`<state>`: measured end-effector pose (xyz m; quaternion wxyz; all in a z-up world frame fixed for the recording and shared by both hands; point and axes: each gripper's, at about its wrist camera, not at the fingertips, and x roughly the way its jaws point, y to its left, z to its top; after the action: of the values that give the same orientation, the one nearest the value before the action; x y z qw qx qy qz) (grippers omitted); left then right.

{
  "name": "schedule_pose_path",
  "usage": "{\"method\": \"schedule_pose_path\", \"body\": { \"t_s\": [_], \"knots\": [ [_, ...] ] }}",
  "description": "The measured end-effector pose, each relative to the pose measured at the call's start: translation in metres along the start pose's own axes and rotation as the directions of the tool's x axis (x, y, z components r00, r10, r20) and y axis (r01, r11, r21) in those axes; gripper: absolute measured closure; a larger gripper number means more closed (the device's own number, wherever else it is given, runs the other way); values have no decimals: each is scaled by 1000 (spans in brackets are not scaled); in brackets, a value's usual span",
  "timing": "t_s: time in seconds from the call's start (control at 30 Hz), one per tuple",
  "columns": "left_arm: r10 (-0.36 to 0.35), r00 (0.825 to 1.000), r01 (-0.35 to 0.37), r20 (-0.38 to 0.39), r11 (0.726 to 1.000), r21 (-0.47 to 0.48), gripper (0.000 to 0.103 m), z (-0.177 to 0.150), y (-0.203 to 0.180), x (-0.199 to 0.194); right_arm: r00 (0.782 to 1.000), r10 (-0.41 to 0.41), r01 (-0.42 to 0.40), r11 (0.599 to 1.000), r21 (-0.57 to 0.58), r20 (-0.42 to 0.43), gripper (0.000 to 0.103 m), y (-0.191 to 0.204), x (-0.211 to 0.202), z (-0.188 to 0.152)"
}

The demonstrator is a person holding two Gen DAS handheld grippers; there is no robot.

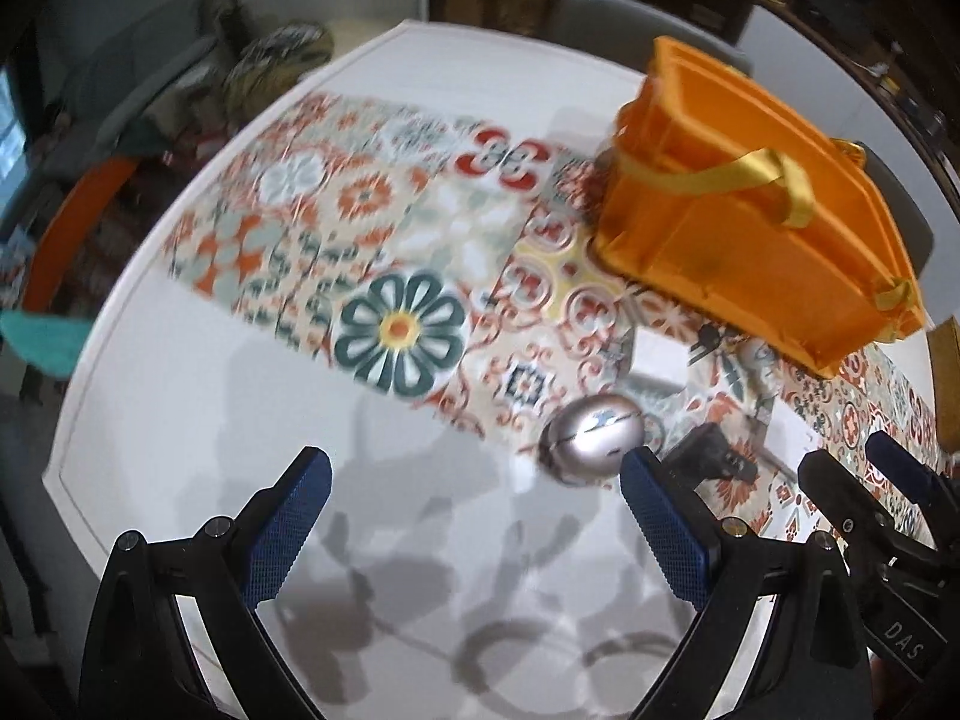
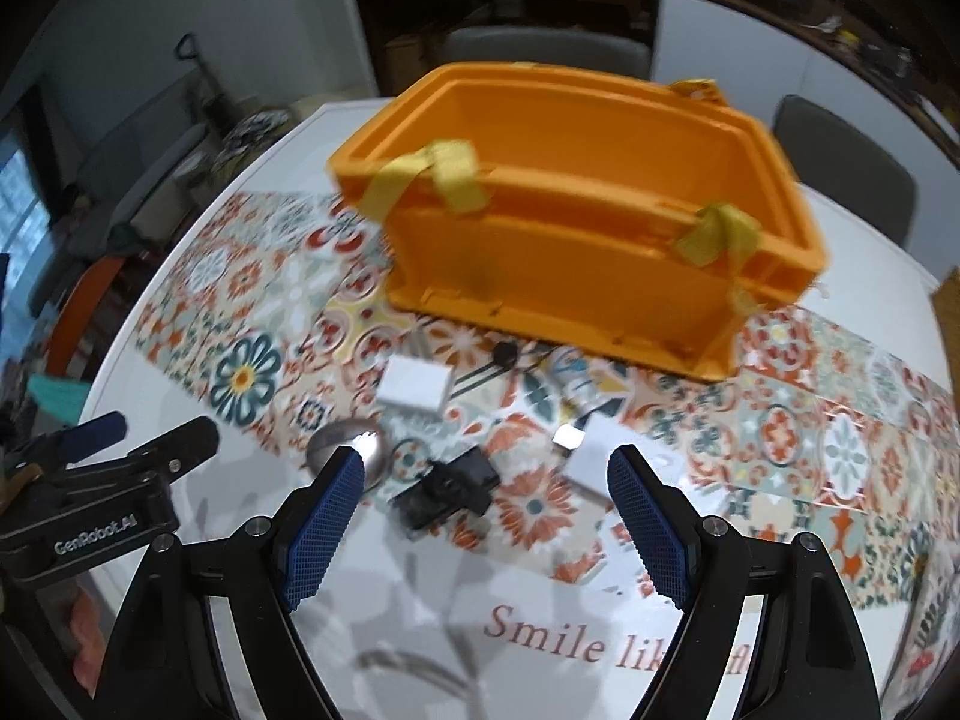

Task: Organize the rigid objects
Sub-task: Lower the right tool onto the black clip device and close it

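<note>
Two tools, left tool (image 1: pixel 474 516) and right tool (image 2: pixel 486 516), both released, nothing gripped. Silver mouse (image 2: pixel 351 450), black adapter (image 2: pixel 447 489), white blocks (image 2: pixel 417 387) loose before orange basket (image 2: pixel 558 276), presumably awaiting loading.

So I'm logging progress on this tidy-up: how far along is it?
Barely started. Done: nothing visible inside the orange bin. In hand: nothing; the left hand-held gripper and right hand-held gripper are both open and empty above the table. Left: the silver mouse, black adapter, white box and white plug all lie on the patterned mat.
</note>
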<state>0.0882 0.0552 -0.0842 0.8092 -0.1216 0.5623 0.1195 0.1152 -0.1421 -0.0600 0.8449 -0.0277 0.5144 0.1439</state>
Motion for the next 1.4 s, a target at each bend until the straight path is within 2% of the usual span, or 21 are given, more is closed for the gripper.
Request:
{"method": "schedule_pose_path", "body": {
  "t_s": [0.13, 0.37, 0.53, 0.77, 1.1, 1.4],
  "knots": [
    [16, 999, -17, -34, 1000, -17, 4, -8, 4, 8, 998, 48, -49, 998, -27, -33, 19, 4, 13, -3],
    [50, 997, -52, -54, 998, -25, 4, -18, 9, 18, 992, 70, -77, 995, -65, -109, 19, 9, 35, -8],
    [75, 994, -76, -84, 997, -14, 4, -28, 8, 30, 984, 58, -76, 991, -106, -166, 19, 12, 53, -10],
    [125, 984, -127, -128, 992, -6, 4, -39, 8, 49, 968, 24, -82, 971, -223, -249, 19, 24, 78, -12],
    [157, 976, -157, -154, 988, 7, 4, -42, 4, 67, 953, -4, -89, 952, -294, -302, 19, 29, 110, -11],
    [163, 971, -162, -176, 987, 25, 4, -44, -3, 80, 951, -15, -90, 942, -323, -309, 20, 29, 127, -11]
  ]
}}
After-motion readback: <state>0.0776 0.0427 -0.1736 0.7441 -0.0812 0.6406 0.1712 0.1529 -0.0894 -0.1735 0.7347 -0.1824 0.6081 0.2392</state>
